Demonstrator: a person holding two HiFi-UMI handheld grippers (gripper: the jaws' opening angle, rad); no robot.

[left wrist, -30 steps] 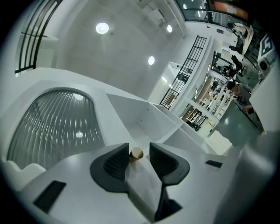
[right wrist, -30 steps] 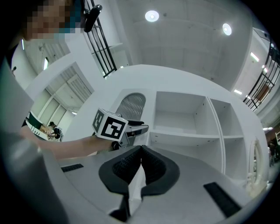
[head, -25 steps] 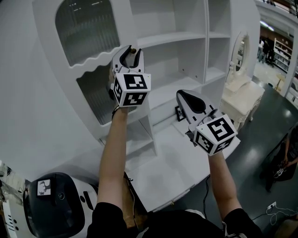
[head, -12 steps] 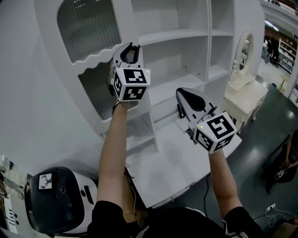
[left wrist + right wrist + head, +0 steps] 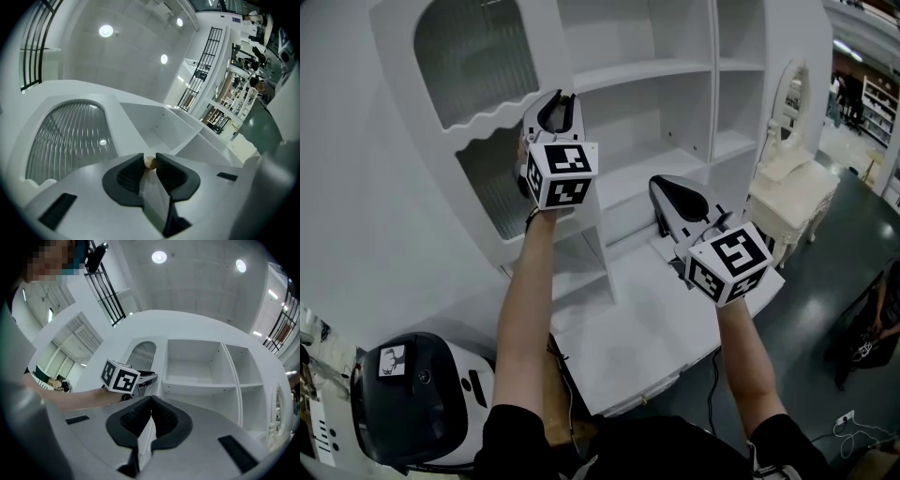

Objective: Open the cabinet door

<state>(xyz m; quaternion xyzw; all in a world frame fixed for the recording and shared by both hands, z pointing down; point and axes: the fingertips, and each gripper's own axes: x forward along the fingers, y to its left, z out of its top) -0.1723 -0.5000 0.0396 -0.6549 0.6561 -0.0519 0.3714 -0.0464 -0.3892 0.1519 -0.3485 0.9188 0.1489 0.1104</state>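
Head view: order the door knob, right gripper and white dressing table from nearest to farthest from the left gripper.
1. door knob, between the left gripper's jaws, which have just been closing.
2. right gripper, lower right.
3. white dressing table, far right.

Head view: looked steeply down from above both forearms onto the white cabinet (image 5: 675, 141). Left gripper view: sat close against the cabinet door (image 5: 70, 136), facing up along its jaws. Right gripper view: stood farther back, facing the open shelves (image 5: 197, 383); shared with head view the left gripper (image 5: 560, 101) and shelves.
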